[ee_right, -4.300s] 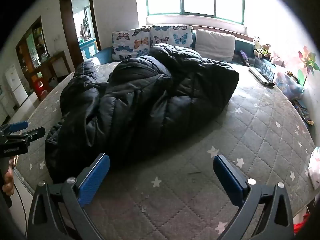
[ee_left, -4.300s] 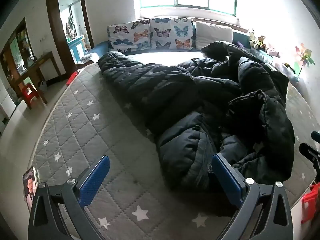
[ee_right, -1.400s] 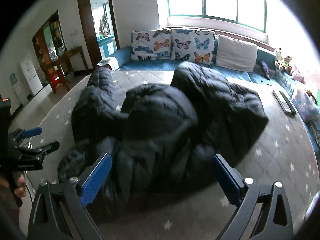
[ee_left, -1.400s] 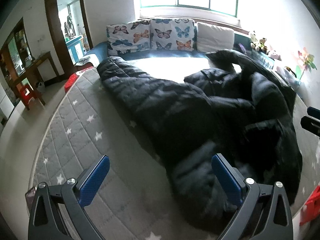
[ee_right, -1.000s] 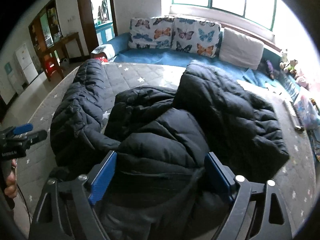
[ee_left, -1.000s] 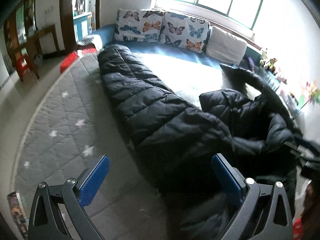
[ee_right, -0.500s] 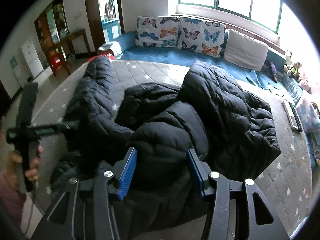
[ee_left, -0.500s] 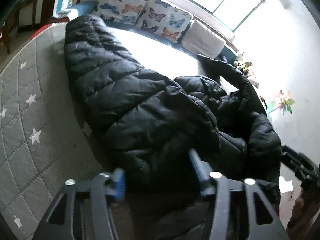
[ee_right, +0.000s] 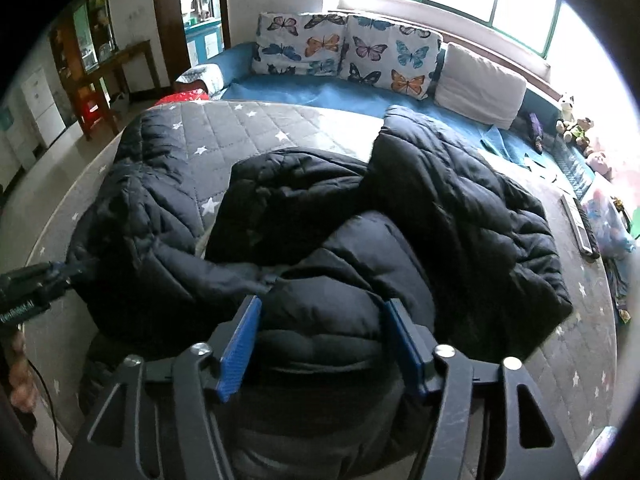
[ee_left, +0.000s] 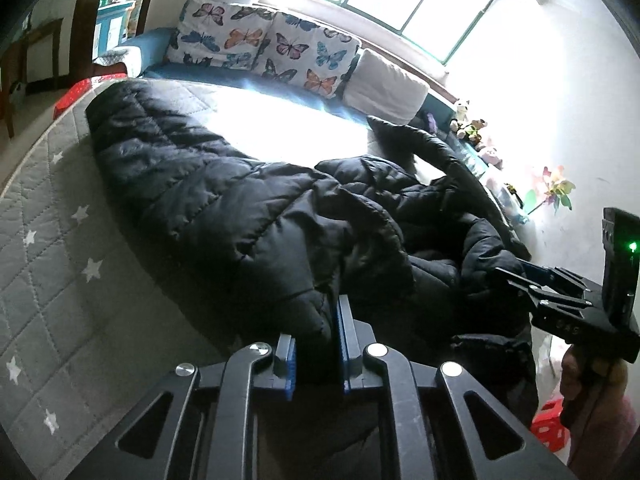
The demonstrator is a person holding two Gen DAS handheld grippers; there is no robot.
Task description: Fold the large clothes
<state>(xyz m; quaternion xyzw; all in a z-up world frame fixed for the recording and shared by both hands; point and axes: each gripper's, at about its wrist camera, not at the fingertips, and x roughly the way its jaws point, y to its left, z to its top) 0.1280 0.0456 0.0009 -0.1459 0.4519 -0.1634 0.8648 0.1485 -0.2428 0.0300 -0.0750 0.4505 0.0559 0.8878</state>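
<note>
A large black puffer jacket (ee_left: 240, 208) lies crumpled on a grey star-quilted mattress (ee_left: 48, 240). My left gripper (ee_left: 314, 320) is shut on a thin fold at the jacket's near edge. In the right wrist view the jacket (ee_right: 460, 200) is heaped in the middle of the mattress (ee_right: 224, 128). My right gripper (ee_right: 322, 302) holds a thick puffy roll of it, with both blue pads pressed into its sides while the jaws are opening slightly. Each gripper shows in the other's view: the right gripper (ee_left: 516, 276) at the right, the left gripper (ee_right: 76, 268) at the left.
Butterfly pillows (ee_right: 344, 52) and a white pillow (ee_right: 480, 84) line a blue bench under the window. Remote controls (ee_right: 580, 220) and soft toys (ee_right: 576, 128) lie at the right edge. A wooden table and red stool (ee_right: 90, 108) stand by the doorway on the left.
Both grippers came down from open above the mattress onto the jacket's near end. The left closed on a thin edge fold, the right closed around a thick roll.
</note>
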